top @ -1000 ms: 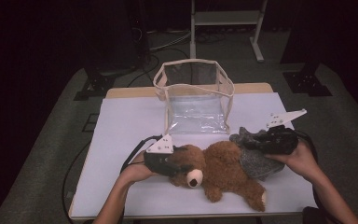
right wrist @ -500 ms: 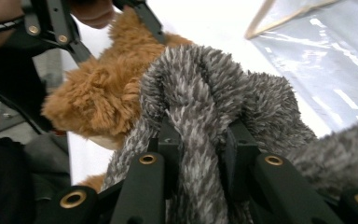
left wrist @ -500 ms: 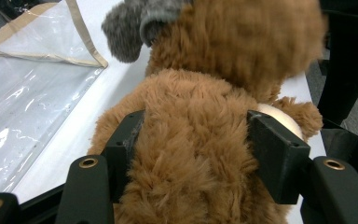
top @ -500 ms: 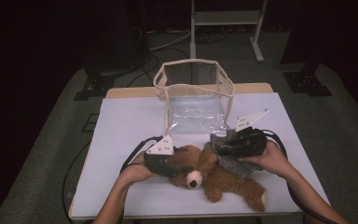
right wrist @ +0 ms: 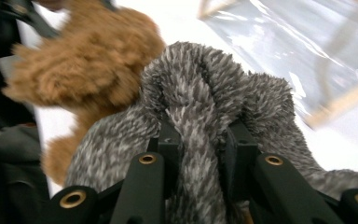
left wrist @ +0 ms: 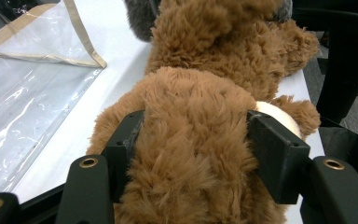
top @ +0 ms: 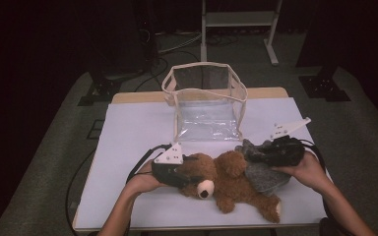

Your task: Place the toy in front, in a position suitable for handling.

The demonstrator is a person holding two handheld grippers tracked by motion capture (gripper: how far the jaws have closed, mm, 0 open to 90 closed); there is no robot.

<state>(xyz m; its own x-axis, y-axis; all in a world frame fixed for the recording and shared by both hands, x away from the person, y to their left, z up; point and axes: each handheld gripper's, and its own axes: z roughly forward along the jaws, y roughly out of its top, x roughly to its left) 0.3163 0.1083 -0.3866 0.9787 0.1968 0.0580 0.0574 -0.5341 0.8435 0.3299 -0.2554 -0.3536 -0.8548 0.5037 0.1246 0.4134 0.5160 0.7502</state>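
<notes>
Two tools work a brown teddy bear point(top: 226, 182) lying at 6 o'clock on the tabletop point(top: 138, 132). Left tool point(left wrist: 193, 135) is clamped on the bear's head. Right tool point(right wrist: 200, 140) pinches a grey knit cloth point(right wrist: 214, 88) beside the bear.

Left claw point(top: 189, 173) low at near left, jaws clamped, forearm entering from the near edge. Right claw point(top: 256, 153) at near right, jaws pinched, hand point(top: 307, 169) behind it.
</notes>
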